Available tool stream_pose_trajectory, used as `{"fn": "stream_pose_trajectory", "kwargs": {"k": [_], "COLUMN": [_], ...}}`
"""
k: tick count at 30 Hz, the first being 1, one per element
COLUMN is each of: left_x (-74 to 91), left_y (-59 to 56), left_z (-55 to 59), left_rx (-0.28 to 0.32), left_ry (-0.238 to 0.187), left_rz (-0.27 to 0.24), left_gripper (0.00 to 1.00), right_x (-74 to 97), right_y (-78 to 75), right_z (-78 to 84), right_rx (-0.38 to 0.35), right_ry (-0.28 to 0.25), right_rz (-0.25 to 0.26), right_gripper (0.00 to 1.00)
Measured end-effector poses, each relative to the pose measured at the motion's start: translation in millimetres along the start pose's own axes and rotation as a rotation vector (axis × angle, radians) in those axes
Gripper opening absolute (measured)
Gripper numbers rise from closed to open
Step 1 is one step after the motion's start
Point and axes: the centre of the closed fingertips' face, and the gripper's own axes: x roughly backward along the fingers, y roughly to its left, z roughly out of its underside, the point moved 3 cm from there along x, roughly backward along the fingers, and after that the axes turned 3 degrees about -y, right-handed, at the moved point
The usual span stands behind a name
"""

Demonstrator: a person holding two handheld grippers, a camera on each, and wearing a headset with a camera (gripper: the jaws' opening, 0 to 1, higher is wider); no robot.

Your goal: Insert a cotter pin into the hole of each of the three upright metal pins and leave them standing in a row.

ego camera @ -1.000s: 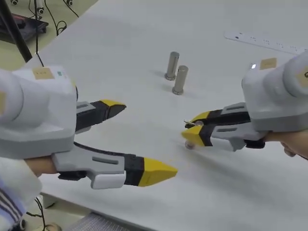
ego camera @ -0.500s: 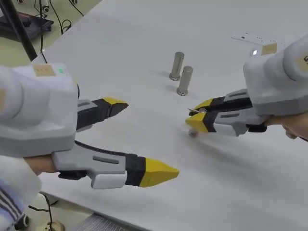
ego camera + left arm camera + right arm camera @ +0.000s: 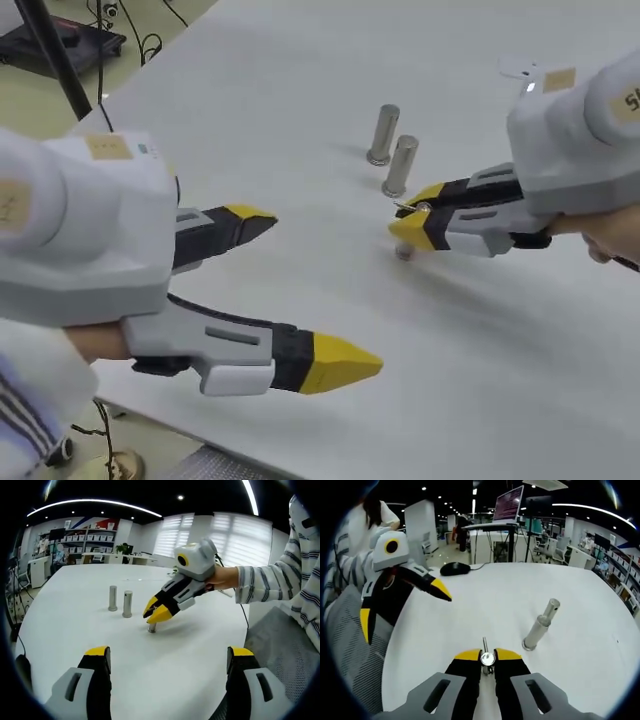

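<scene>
Nearly level, right gripper (image 3: 408,222) pinches cotter pin (image 3: 487,658) above a metal pin (image 3: 152,627); left gripper (image 3: 322,291) hovers, jaws wide

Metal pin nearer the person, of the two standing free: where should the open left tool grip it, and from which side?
Probably mid-shaft on the nearer pin, left tool coming level from the left. It stands upright and round, the other pin sits close behind it, and the right tool, holding a cotter pin, crowds its near right side above the third pin.
</scene>
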Motion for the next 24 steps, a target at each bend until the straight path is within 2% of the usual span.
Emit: {"fn": "stream_pose_trajectory", "kwargs": {"k": [6,16,24], "left_x": [-1.8,-1.5,-1.4], "left_y": [1.0,1.3,0.3], "left_z": [-1.5,-1.5,-3.7], "left_rx": [-0.001,0.003,0.001], "left_ry": [-0.001,-0.007,-0.009], "left_rz": [0.003,-0.001,0.0], "left_gripper": [0.97,0.96,0.96], "right_x": [-2.6,-2.4,-0.4], "right_y": [-0.8,-1.7,2.6], "right_z": [-2.7,-8.1,-4.9], "right_rx": [0.02,-0.002,0.014], "right_ry": [0.005,-0.016,0.008], "right_rz": [0.0,0.001,0.002], "right_gripper": [0.11,0.13,0.18]}}
